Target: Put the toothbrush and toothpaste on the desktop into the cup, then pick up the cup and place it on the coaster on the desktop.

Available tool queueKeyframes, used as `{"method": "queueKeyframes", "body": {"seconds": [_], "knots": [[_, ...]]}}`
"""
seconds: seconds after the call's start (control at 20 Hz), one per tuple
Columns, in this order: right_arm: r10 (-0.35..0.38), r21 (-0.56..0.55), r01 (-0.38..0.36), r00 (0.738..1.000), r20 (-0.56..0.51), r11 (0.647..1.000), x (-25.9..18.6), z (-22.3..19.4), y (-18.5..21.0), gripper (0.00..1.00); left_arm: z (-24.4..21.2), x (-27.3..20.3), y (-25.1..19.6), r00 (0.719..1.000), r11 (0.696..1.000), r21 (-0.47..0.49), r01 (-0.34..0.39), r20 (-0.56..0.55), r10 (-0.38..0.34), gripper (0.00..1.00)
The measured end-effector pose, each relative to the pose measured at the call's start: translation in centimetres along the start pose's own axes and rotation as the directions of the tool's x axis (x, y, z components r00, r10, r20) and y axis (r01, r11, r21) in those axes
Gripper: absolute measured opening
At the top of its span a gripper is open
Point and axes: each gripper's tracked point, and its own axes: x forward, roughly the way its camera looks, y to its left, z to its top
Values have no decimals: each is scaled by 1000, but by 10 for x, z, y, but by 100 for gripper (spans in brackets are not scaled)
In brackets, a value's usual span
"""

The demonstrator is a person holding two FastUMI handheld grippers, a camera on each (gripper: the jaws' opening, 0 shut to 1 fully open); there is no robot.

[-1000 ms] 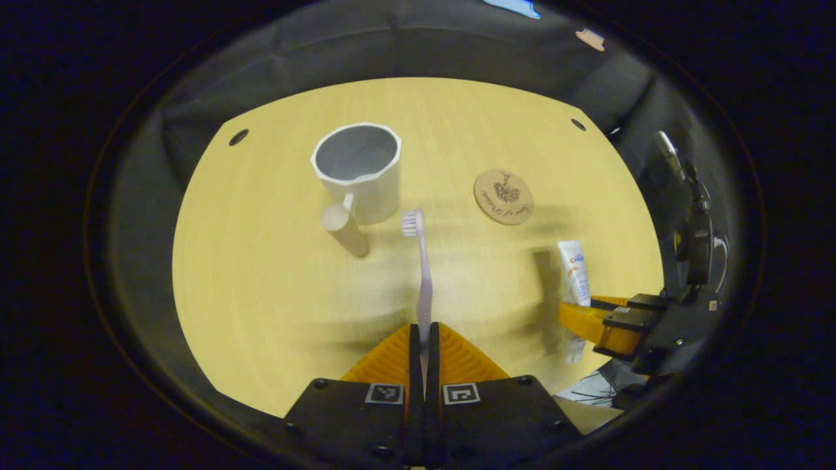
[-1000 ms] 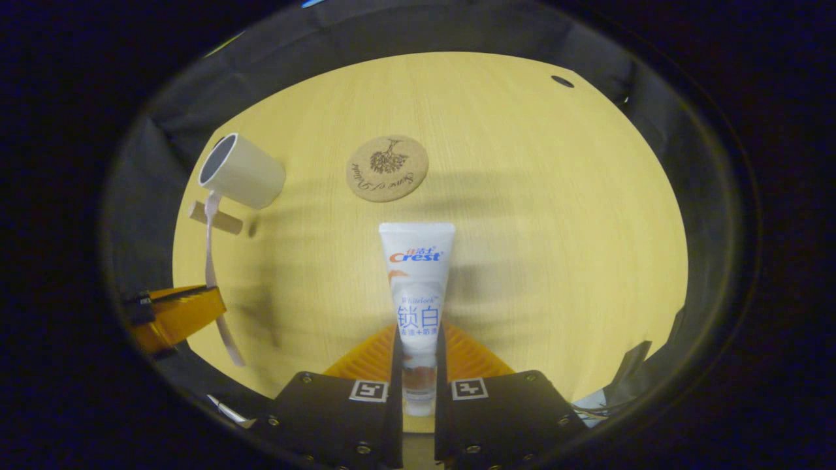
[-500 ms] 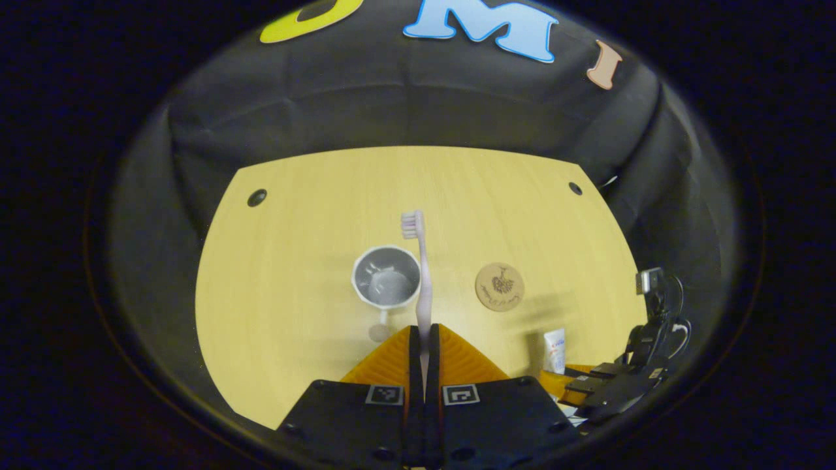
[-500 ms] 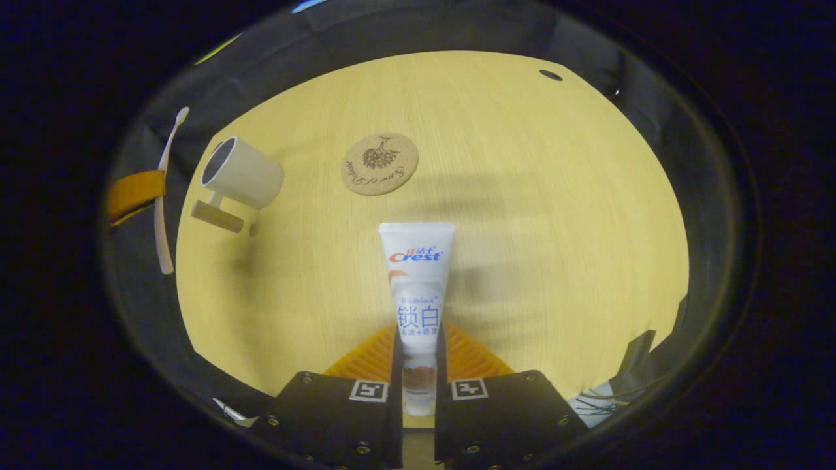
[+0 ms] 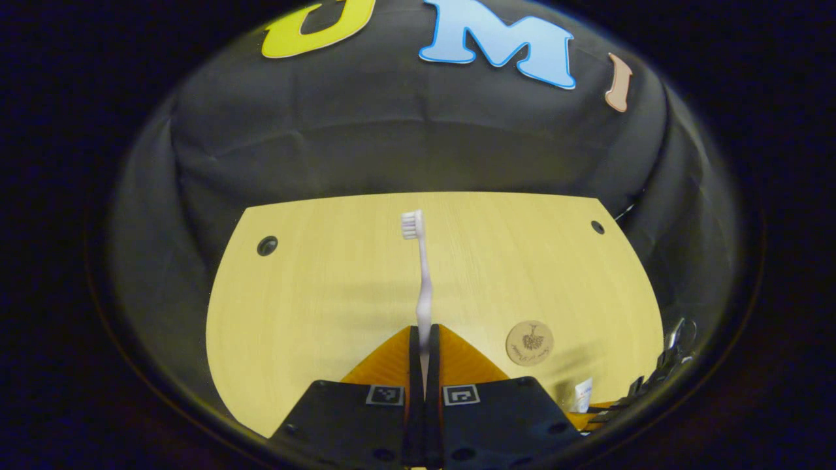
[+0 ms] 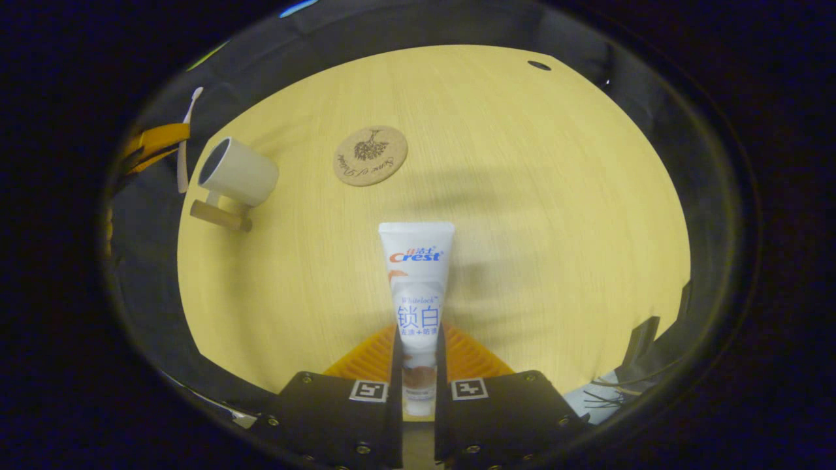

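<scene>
My left gripper (image 5: pixel 424 334) is shut on the handle of a pale toothbrush (image 5: pixel 423 287), whose bristle head points away over the wooden table (image 5: pixel 313 300). In the right gripper view, the left gripper (image 6: pixel 155 142) holds the toothbrush (image 6: pixel 184 143) upright, just left of the white cup (image 6: pixel 236 173). The cup stands at the table's left with its peg handle (image 6: pixel 219 215) toward me. My right gripper (image 6: pixel 418 339) is shut on a white toothpaste tube (image 6: pixel 417 281), held above the table. The round cork coaster (image 6: pixel 370 155) lies beyond the tube; it also lies at the lower right in the left gripper view (image 5: pixel 530 343).
Small round holes mark the table's far corners (image 5: pixel 266 246) (image 5: pixel 597 227). The booth's black cloth wall (image 5: pixel 405 143) rises behind the table. The right gripper's body (image 5: pixel 614 408) with the tube's end (image 5: pixel 583 395) sits at the lower right of the left gripper view.
My left gripper rose and pitched up with the toothbrush, so the cup left its view and the wall came in. The right gripper with the tube barely moved.
</scene>
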Motion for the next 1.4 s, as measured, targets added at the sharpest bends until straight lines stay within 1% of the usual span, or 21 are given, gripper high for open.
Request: {"method": "queueKeyframes", "body": {"seconds": [0.15, 0.3, 0.35, 0.45, 0.6, 0.8, 0.85, 0.9, 0.95, 1.0, 1.15, 1.2, 1.25, 1.3, 1.35, 1.4], "knots": [[-11, 20, 11, 1000, -8, 1000, -1, -5, -7, 21, 12, 15, 2, 999, 1000, 5, 4, 42, -5, 7], [-15, 53, 15, 1000, -4, 998, -4, -6, -13, 21, 17, 26, -1, 996, 999, -27, 31, 84, -29, 8], [-16, 65, 16, 1000, -2, 998, -5, -6, -15, 21, 18, 28, -1, 995, 999, -29, 29, 101, -26, 8], [-13, 87, 13, 1000, 3, 996, -6, -7, -18, 21, 14, 34, 3, 992, 1000, -12, 3, 123, -2, 8], [2, 119, -4, 1000, 12, 993, -8, -6, -19, 21, 7, 42, -2, 988, 1000, 23, 2, 156, -5, 8], [15, 134, -17, 1000, 20, 991, -10, -6, -19, 21, -10, 50, 3, 989, 1000, 21, -21, 146, 17, 8], [16, 133, -19, 1000, 22, 991, -10, -6, -19, 21, -13, 52, 4, 990, 1000, 13, -23, 142, 21, 13], [18, 132, -21, 1000, 23, 991, -10, -6, -19, 21, -16, 53, 5, 990, 1000, 3, -25, 138, 24, 9], [20, 132, -23, 1000, 23, 991, -10, -6, -19, 21, -20, 54, 7, 991, 1000, -6, -22, 134, 23, 9], [21, 133, -24, 999, 24, 991, -10, -7, -19, 21, -23, 55, 8, 992, 1000, -13, -19, 127, 20, 12], [19, 139, -22, 1000, 23, 990, -9, -9, -20, 21, -25, 52, 6, 992, 1000, -8, -8, 128, 9, 14], [20, 141, -23, 1000, 24, 990, -9, -9, -20, 21, -27, 52, 6, 992, 1000, -6, -13, 124, 13, 19], [21, 142, -25, 999, 25, 990, -10, -8, -20, 21, -27, 50, 7, 992, 1000, -4, -20, 124, 21, 28], [22, 143, -26, 999, 27, 989, -10, -9, -21, 21, -30, 47, 7, 992, 1000, -4, -27, 126, 28, 28], [23, 142, -27, 999, 29, 990, -11, -9, -21, 21, -30, 44, 7, 991, 1000, -7, -28, 133, 29, 33], [24, 139, -28, 999, 32, 990, -12, -8, -21, 21, -30, 40, 7, 989, 999, -9, -32, 146, 33, 40]]}}
